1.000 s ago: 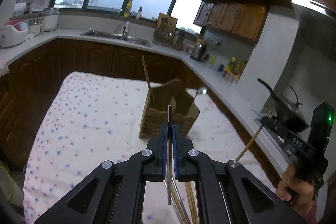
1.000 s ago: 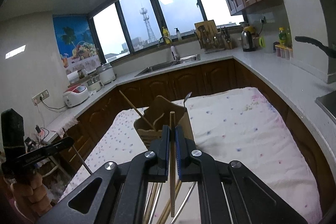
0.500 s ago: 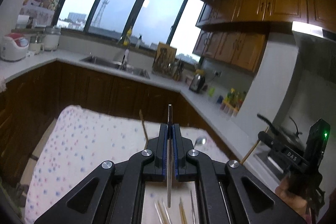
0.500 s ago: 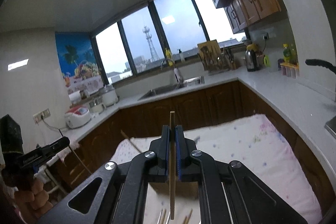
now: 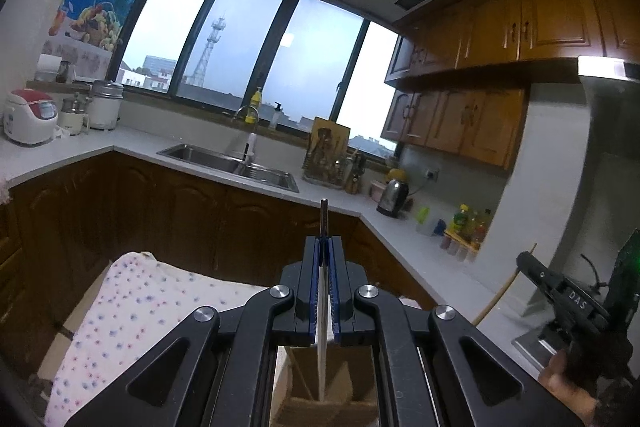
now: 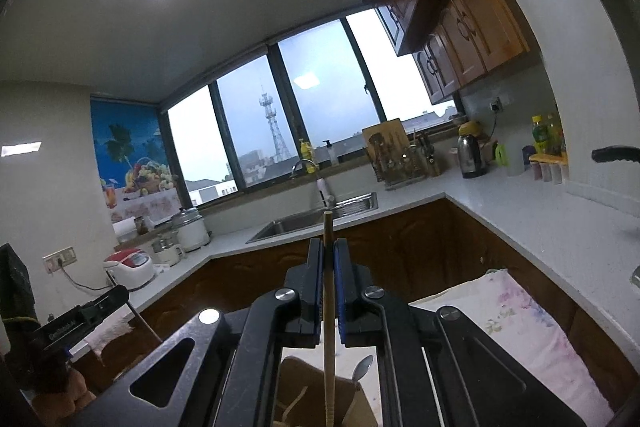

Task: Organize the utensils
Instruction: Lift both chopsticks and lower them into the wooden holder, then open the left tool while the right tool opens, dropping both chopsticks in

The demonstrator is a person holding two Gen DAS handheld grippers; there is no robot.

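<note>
My left gripper [image 5: 324, 247] is shut on a thin metal utensil handle [image 5: 323, 219] that stands upright; its lower end hangs over the wooden utensil holder [image 5: 320, 407]. My right gripper [image 6: 328, 251] is shut on a wooden chopstick [image 6: 328, 307], also upright, with its lower end over the holder [image 6: 296, 399]. A spoon [image 6: 362, 367] and another stick stand in the holder. Each gripper shows at the edge of the other's view, the right one at the right [image 5: 560, 295], the left one at the left [image 6: 84, 319].
The holder stands on a table with a dotted white cloth [image 5: 132, 307]. A kitchen counter [image 5: 132, 147] with a sink [image 5: 232, 163], a kettle [image 5: 394, 197], a rice cooker [image 5: 30, 117] and bottles runs around the table.
Both grippers have tilted upward and come over the holder. The views now show windows and ceiling, and the holder has slid to the bottom edge. Both utensils stay gripped.
</note>
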